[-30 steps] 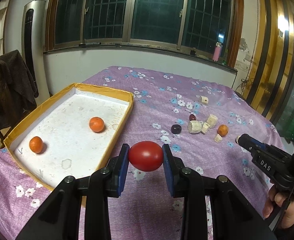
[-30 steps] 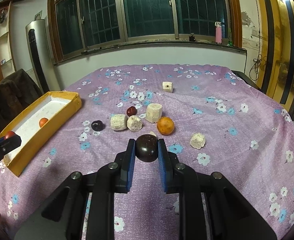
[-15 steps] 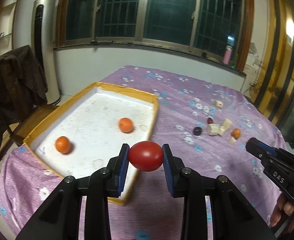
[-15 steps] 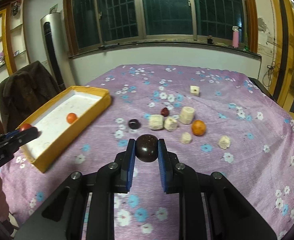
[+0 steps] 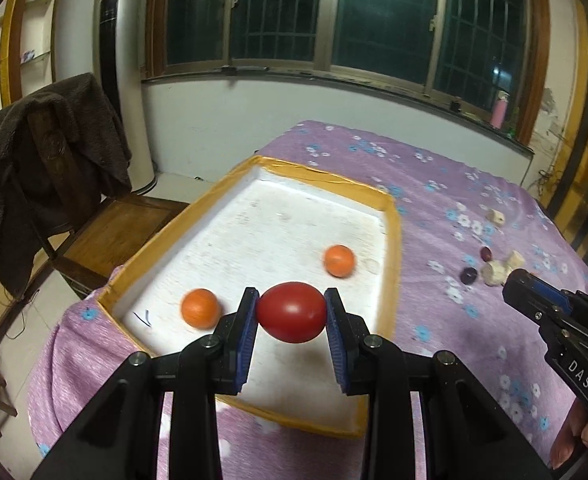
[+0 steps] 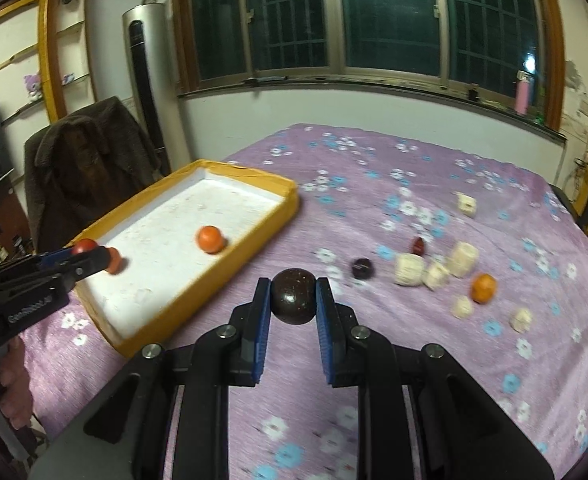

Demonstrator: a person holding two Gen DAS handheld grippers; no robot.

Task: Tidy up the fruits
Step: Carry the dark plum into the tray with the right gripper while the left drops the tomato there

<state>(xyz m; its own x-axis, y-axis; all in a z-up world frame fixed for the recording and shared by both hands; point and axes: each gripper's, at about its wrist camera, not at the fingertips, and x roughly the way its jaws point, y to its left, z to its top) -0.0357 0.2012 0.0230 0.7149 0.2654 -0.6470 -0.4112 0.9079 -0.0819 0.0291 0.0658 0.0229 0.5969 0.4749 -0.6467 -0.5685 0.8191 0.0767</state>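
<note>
Over the tray, near end: left claw [image 5: 291, 312], blue pads pressed on either side of a glossy red egg-shaped tomato [image 5: 291, 312]; the fruit hangs above the white floor, clear of it.
Left claw opening: narrow, set by the width of the tomato; nothing else touched.
Tray: shallow rectangular box with yellow-taped rim and white inside [image 5: 392, 240], on the left part of the tabletop.
Tray contents: two small round oranges, one near the close left corner [image 5: 200, 308], one nearer the right wall [image 5: 338, 260]; well apart.
Right claw [image 6: 293, 301]: closed on a dark brown round fruit [image 6: 293, 295], held above the cloth just right of the tray's long wall.
Right claw opening: narrow, fruit-wide; pads touch the fruit only.
Tabletop: purple cloth with blue and white flowers [image 6: 374, 168].
Loose on cloth, right of the claw: small dark purple round fruit [image 6: 362, 268], dark red oval fruit [image 6: 418, 246], one small orange [image 6: 483, 288], pale cream chunks [image 6: 409, 270] clustered between them, one cream cube [image 6: 466, 203] farther back.
Beside tabletop: wooden chair draped with a dark coat [image 5: 49, 152].
</note>
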